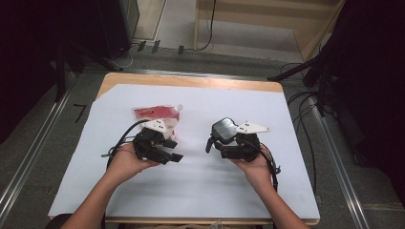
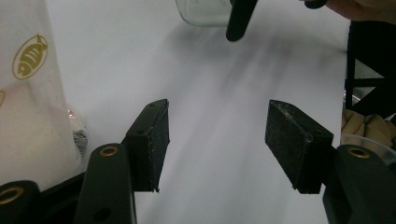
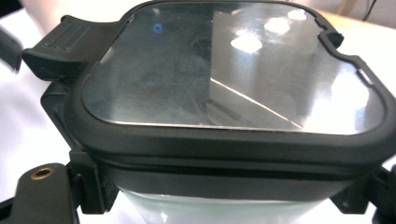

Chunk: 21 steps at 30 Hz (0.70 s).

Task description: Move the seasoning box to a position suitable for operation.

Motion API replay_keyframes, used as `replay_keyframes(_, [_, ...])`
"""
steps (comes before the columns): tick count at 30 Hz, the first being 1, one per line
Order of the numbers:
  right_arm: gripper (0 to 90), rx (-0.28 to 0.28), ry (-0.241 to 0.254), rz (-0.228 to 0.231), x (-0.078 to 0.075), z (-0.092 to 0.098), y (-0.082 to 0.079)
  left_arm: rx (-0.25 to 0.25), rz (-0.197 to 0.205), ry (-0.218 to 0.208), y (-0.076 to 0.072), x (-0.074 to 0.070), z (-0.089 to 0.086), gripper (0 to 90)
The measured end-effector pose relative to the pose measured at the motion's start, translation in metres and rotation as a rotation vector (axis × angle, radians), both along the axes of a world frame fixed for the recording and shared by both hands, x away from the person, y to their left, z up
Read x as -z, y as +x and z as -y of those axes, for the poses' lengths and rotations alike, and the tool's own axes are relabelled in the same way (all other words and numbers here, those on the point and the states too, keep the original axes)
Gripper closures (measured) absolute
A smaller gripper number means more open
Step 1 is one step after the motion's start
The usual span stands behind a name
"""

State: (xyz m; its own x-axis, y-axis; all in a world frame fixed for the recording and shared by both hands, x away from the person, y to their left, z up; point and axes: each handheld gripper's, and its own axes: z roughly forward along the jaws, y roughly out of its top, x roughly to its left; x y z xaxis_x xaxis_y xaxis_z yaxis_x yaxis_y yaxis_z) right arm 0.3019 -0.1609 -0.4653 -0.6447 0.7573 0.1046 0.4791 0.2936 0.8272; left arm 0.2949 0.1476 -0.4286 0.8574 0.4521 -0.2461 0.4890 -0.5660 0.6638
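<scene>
Two forearms come in from the near edge of the worktop (image 1: 191, 191), which is covered by a white sheet, each hand carrying a hand-held gripper. The left hand-held gripper (image 1: 175, 156) lies low over the sheet with its jaws standing fairly wide and nothing between them; its own view shows bare white sheet between the black pads (image 2: 154, 140). The right hand-held gripper (image 1: 224, 143) holds a clear container with a dark lid (image 1: 223, 129); in the right gripper view the container (image 3: 233, 88) sits squarely between the jaws, gripped below the lid's rim, with a latch tab (image 3: 65, 39) sticking out at one corner. The container is thus up off the sheet at mid-worktop, between the two hands. Just behind the left hand lies a red-and-white pouch (image 1: 157, 114), flat on the sheet; the same pouch rises at the left edge of the left gripper view (image 2: 28, 93), printed with a gold fish mark.

The work in hand looks like bringing the container across to the free gripper, probably so the lid can be opened. To do it well, keep the right grip square and level so the glassy body does not slip, stop with the latch tab facing the left jaws, and bring those jaws onto the tab alone, clear of the pouch beside them.
</scene>
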Motion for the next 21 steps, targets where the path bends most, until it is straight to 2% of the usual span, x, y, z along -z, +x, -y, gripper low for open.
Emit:
replay_keyframes(4, [15.3, -0.024, -0.007, -0.003, 0.006, -0.005, -0.003, -0.005, 0.000, -0.001, 0.000, 0.000, -0.001, 41.4])
replay_keyframes(5, [15.3, -0.054, -0.018, 0.003, 0.008, -0.012, -0.005, -0.005, -0.001, 0.005, 0.001, 0.000, -0.002, 41.4])
replay_keyframes(6, [15.3, -0.060, -0.021, 0.005, 0.008, -0.014, -0.006, -0.005, -0.001, 0.005, 0.001, 0.000, -0.002, 41.4])
replay_keyframes(10, [15.3, -0.088, -0.010, 0.003, 0.011, -0.022, -0.009, -0.004, 0.000, 0.014, 0.001, 0.000, -0.002, 41.5])
replay_keyframes(14, [15.4, -0.124, -0.005, -0.034, 0.020, -0.036, -0.011, -0.011, 0.000, 0.002, 0.002, 0.001, -0.003, 41.5])
replay_keyframes(21, [15.3, -0.164, -0.002, -0.039, 0.031, -0.056, -0.014, -0.016, -0.002, 0.004, 0.002, 0.001, -0.004, 41.6])
